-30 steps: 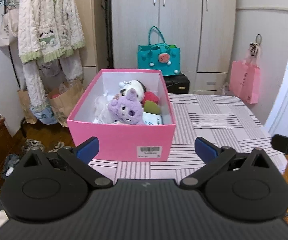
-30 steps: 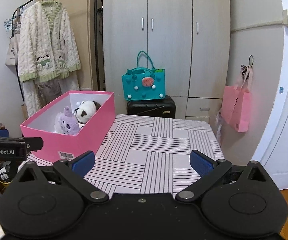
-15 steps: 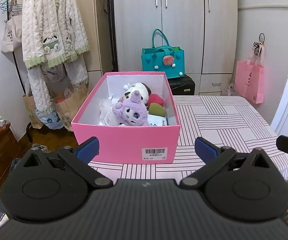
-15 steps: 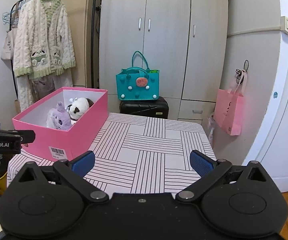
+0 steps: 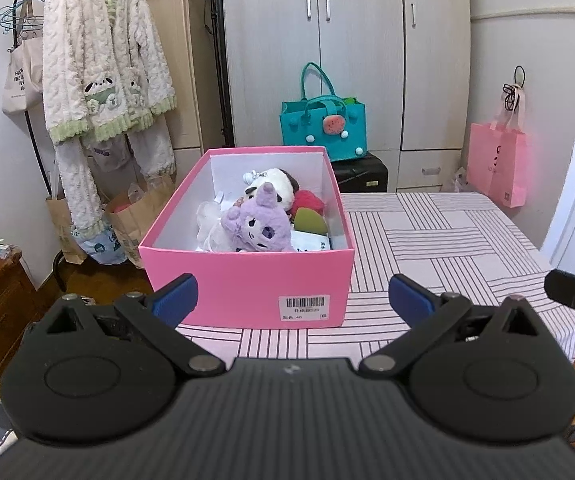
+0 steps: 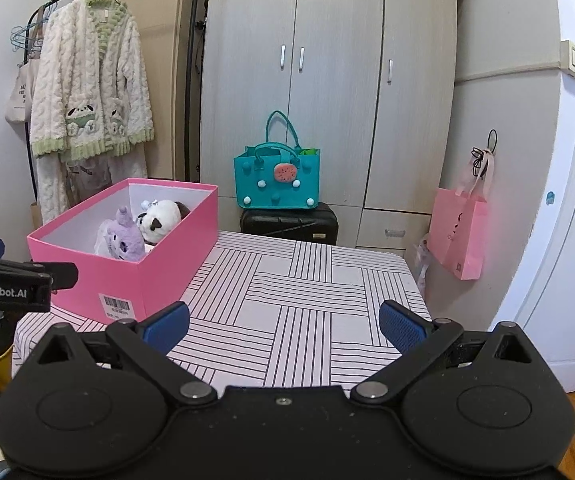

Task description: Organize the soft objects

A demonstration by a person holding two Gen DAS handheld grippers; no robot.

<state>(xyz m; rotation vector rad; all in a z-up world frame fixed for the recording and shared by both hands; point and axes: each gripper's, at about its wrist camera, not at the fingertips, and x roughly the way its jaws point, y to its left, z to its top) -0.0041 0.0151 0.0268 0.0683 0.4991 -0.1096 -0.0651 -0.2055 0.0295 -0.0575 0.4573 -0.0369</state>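
Observation:
A pink box [image 5: 247,280] stands on the striped table [image 5: 447,240]. It holds a purple plush [image 5: 257,226], a panda plush [image 5: 275,184], a red soft piece [image 5: 309,202] and a green one [image 5: 309,222]. The box [image 6: 127,280] and the purple plush [image 6: 121,238] and panda plush [image 6: 159,220] also show in the right wrist view. My left gripper [image 5: 291,296] is open and empty, just short of the box's near wall. My right gripper [image 6: 283,322] is open and empty over the table's near edge, to the right of the box.
A teal felt bag [image 5: 323,128] sits on a black suitcase [image 5: 361,176] by the wardrobe. A pink bag [image 5: 497,164] hangs on the right wall. A rack with a fluffy robe [image 5: 103,80] and paper bags [image 5: 135,220] stands left of the table.
Both grippers have drawn back and risen a little from the table; the box looks smaller and farther. Both stay open and empty.

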